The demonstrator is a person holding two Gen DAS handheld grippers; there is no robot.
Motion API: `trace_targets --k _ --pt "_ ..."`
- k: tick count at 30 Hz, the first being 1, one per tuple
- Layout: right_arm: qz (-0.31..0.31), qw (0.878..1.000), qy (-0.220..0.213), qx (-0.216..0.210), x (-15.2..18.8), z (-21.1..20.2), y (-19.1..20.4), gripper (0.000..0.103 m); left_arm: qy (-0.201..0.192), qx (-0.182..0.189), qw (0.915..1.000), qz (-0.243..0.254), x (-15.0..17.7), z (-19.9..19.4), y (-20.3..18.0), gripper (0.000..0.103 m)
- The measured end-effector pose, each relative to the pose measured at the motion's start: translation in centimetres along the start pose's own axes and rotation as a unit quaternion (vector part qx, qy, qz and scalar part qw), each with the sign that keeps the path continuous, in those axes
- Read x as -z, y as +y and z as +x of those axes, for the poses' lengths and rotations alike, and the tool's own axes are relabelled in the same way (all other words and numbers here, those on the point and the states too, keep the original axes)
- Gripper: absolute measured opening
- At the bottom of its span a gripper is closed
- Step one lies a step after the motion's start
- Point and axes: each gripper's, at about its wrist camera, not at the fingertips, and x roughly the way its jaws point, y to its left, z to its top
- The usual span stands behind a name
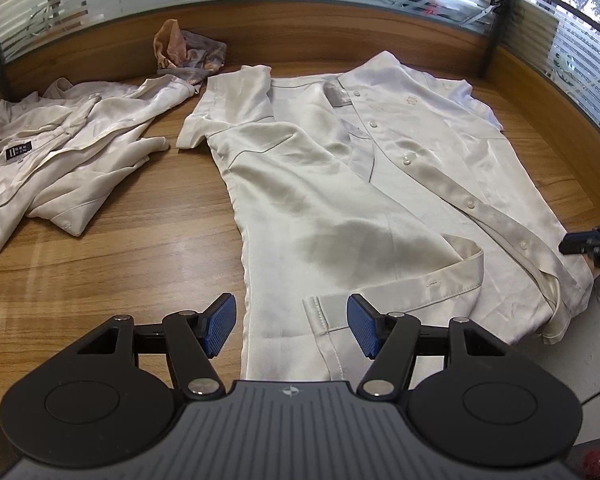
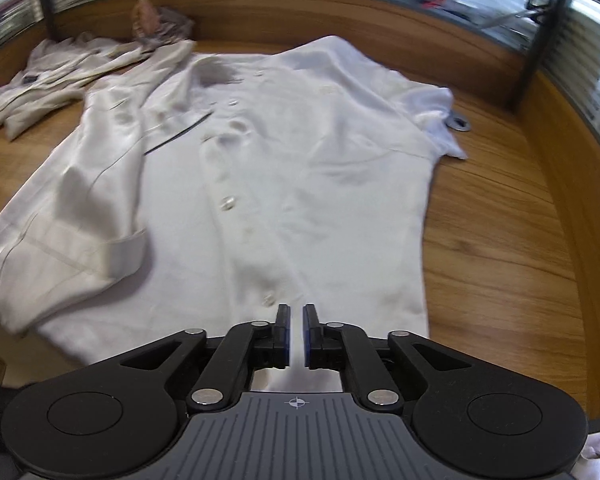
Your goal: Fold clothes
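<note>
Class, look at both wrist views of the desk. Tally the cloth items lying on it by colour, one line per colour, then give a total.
White, spread flat: 1, the buttoned shirt
Cream, crumpled: 1, the garment at the left
Tan and grey patterned: 1, the bundle by the back wall
Total: 3

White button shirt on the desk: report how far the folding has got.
Done: the white shirt lies spread on the wooden desk, one long sleeve folded across its front. In hand: nothing; the left gripper is open, the right gripper has a narrow empty gap. Left: the far side, the lengthwise fold and the crumpled garment.
</note>
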Motion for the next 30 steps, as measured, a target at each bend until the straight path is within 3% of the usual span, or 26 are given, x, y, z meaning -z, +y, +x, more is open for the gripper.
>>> trace_targets --k 2,12,13,15,18,25,30 --pt "-0.006 1.000 0.006 -0.008 0.7 0.0 0.5 0.024 0.001 0.001 1.0000 0.003 0.1 0.0 -0.1 0.067" --pt "-0.051 0.998 0.033 0.028 3.2 1.6 2.0 0.023 0.007 0.008 0.9998 0.017 -0.1 0.4 -0.2 0.067" --pt "-0.053 0.998 0.034 0.029 3.2 1.7 2.0 0.020 0.007 0.008 0.9998 0.018 -0.1 0.4 -0.2 0.067" --pt "-0.054 0.997 0.036 0.029 3.1 1.8 2.1 0.004 0.006 0.008 0.9998 0.017 -0.2 0.3 -0.1 0.067" --pt "-0.046 0.998 0.030 0.026 2.7 1.2 2.1 0.004 0.005 0.008 0.9998 0.015 -0.2 0.3 -0.1 0.067" --pt "-0.032 0.999 0.034 -0.009 1.9 -1.0 3.2 0.003 0.008 0.011 0.9998 0.014 0.0 0.5 0.2 0.067" --pt "-0.012 0.997 0.051 -0.059 1.4 -1.9 4.6 0.003 0.011 0.016 0.9997 0.017 0.3 0.7 0.3 0.067"
